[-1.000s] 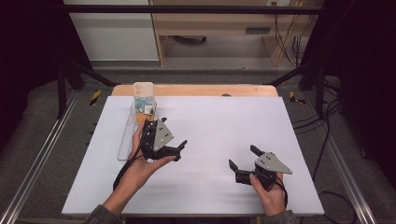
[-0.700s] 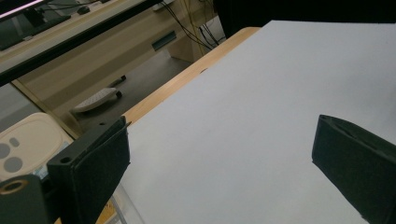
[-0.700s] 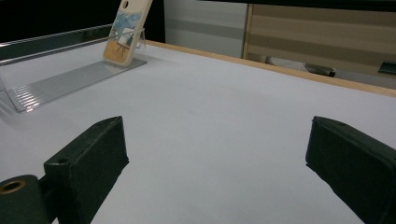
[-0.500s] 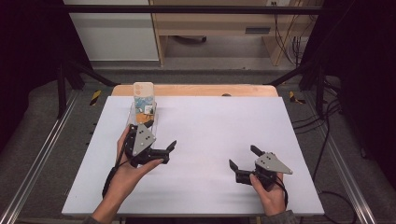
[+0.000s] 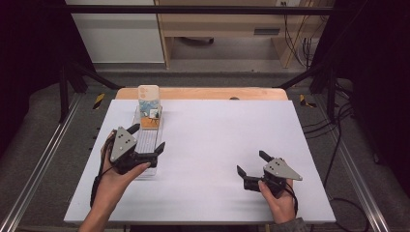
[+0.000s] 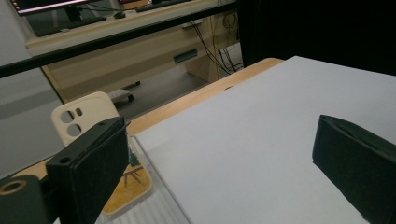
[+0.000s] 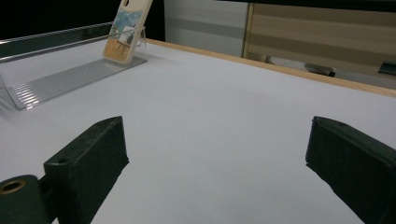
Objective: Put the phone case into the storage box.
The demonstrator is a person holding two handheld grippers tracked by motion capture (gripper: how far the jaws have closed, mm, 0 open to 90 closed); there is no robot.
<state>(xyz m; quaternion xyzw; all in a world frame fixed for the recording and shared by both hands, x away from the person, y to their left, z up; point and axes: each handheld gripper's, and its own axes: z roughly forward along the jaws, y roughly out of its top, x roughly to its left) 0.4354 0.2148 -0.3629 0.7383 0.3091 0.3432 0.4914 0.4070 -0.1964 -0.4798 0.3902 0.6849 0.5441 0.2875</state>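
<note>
At the left of the white table (image 5: 217,140), near its left edge, the left gripper (image 5: 147,141) is held in a hand (image 5: 113,181) coming in from the near side. Its jaws are spread wide with nothing between them, and it is positioned over the near end of a clear ribbed tray (image 5: 145,137) that lies lengthwise from near to far. At the far end of that tray a phone case (image 5: 148,104) is seen propped upright, leaning back slightly; its upper part is cream with camera cut-outs, its lower part printed in orange and blue. In the left gripper view the phone case (image 6: 84,119) is partly covered by the left-hand black jaw, and bare white table is seen between the two jaws. Whether the gripper touches the tray cannot be told.

Toward the middle, the table surface is bare white board, with a wooden strip (image 5: 203,93) along the far edge.

At the near right, the right gripper (image 5: 249,168) is held low over the table in the other hand (image 5: 280,203), well apart from the tray. Its jaws are likewise spread wide and pinch nothing. In the right gripper view the tray (image 7: 70,77) and the phone case (image 7: 127,30) are recorded far off at upper left
</note>
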